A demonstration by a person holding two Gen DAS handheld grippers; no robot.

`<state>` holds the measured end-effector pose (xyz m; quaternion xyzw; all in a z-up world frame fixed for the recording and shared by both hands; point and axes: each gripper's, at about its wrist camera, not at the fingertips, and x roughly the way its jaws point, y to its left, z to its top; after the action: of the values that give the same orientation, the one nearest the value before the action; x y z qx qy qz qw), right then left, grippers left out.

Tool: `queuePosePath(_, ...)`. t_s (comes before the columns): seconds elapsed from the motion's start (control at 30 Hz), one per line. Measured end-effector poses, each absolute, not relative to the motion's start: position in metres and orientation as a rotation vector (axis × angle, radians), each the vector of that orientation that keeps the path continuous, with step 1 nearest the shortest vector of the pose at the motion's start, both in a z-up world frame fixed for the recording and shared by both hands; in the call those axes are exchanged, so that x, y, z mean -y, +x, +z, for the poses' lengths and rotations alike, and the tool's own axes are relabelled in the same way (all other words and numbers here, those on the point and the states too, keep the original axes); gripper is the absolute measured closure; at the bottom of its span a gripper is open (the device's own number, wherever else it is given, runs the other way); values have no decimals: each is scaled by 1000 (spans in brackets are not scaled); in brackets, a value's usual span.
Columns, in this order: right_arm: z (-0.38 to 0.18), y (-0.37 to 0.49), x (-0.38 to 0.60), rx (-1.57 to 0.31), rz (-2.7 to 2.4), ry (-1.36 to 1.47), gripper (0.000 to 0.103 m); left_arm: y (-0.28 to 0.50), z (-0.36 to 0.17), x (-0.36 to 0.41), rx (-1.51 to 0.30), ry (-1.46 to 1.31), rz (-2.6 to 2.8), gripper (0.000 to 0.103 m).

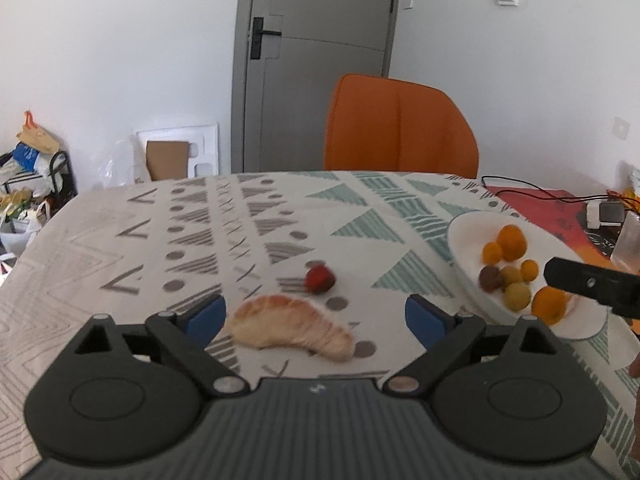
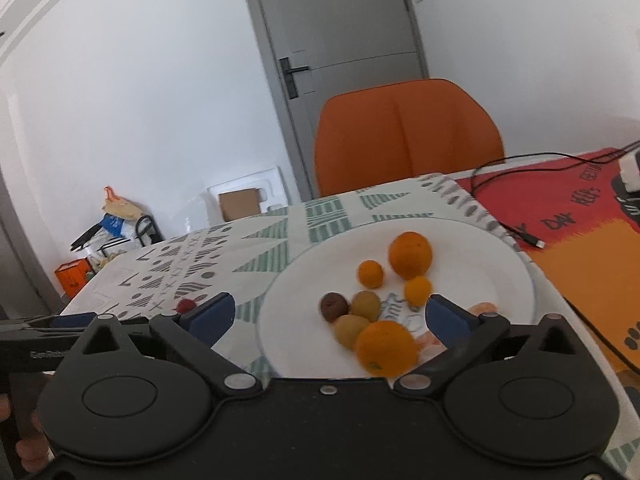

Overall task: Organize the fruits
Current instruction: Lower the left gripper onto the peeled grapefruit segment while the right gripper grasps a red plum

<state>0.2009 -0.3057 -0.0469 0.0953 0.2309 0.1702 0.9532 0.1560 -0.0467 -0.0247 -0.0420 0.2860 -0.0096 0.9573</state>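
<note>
Left gripper [image 1: 315, 314] up close, jaws spread wide, and the pomelo wedge [image 1: 294, 327] lies on the patterned tablecloth [image 1: 120, 248] right between its blue fingertips [image 1: 208, 318], untouched. Just past it sits a strawberry [image 1: 319, 278]. Over to the right, the right gripper [image 2: 330, 314] hangs above the white plate [image 2: 480, 256], jaws apart too, holding nothing, a big orange [image 2: 386, 346] directly below among the small fruits.
</note>
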Motion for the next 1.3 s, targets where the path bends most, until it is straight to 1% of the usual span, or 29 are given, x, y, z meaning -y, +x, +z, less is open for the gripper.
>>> queuePosePath(0.3,-42,201,282,-483,385,150,0,169,-49,35,-626,-102,-20,8)
queuePosePath(0.63,-37,210,261,-496,411,90,0,189,-62,33,-659,-98,-26,8)
queuePosePath(0.7,-38,211,254,-487,424,81,5,192,-62,32,-660,-90,-17,11)
queuePosePath(0.73,-39,213,251,-494,429,78,8,193,-62,32,-660,-92,-19,17)
queuePosePath(0.77,-40,214,247,-507,434,74,18,193,-61,31,-657,-93,-20,19)
queuePosePath(0.8,-41,216,243,-521,440,71,26,194,-60,29,-663,-99,-21,19)
queuePosePath(1.03,-39,218,218,-535,497,55,29,185,-54,3,-661,-152,-4,20)
queuePosePath(1.1,-39,220,210,-541,513,50,37,180,-50,-4,-649,-154,10,20)
queuePosePath(1.13,-39,222,206,-545,523,44,39,178,-48,-8,-643,-156,18,22)
queuePosePath(1.17,-40,225,200,-553,531,37,41,175,-47,-12,-635,-158,35,49)
queuePosePath(1.2,-41,227,196,-563,540,29,41,174,-45,-18,-646,-163,48,53)
queuePosePath(1.27,-41,232,185,-571,568,11,45,173,-42,-31,-651,-210,42,57)
queuePosePath(1.3,-42,234,181,-573,575,5,45,173,-41,-35,-648,-206,53,58)
